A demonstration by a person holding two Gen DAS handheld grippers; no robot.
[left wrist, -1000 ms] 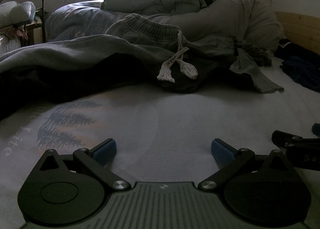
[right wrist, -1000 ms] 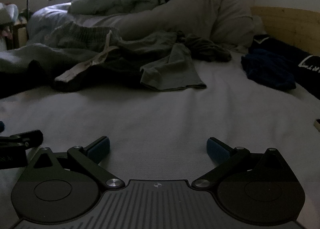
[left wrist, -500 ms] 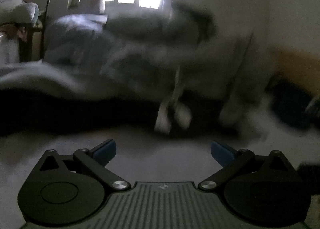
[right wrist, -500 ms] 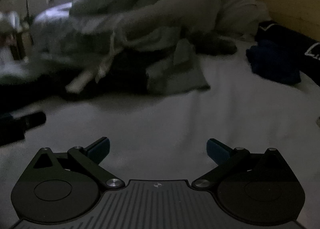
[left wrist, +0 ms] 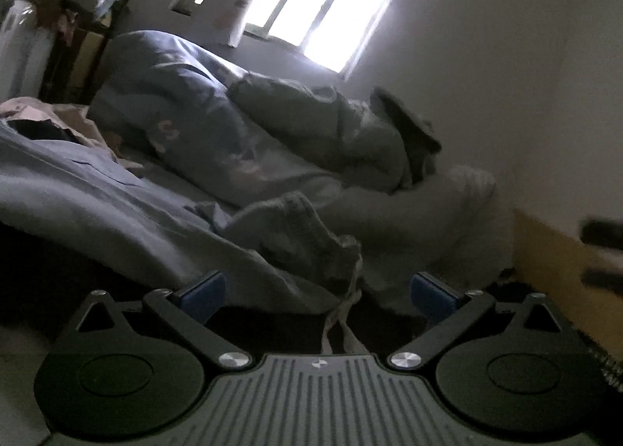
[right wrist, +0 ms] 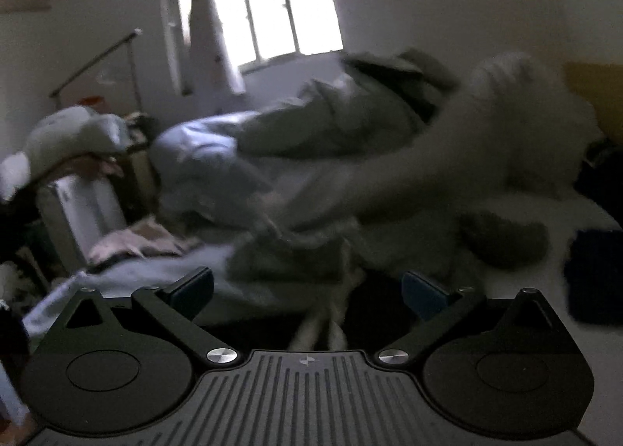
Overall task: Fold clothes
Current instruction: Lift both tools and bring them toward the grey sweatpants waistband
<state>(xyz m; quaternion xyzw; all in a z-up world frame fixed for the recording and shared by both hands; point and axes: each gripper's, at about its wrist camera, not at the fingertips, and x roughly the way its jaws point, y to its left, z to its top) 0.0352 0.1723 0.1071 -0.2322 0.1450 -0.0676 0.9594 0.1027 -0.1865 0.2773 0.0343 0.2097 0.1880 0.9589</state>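
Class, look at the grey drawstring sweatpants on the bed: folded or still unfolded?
Unfolded. The sweatpants lie crumpled, waistband bunched, drawstring trailing loose toward the open left gripper.

The left gripper (left wrist: 317, 292) is tilted, its blue-padded fingers (left wrist: 204, 290) spread wide apart. The right gripper (right wrist: 307, 286) is equally spread, gripping nothing.

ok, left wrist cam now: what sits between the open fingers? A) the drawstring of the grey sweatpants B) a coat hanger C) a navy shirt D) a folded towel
A. The left gripper is open, nothing gripped, and the pale drawstring hangs down from the waistband of the grey sweatpants right in the gap between its blue fingers.
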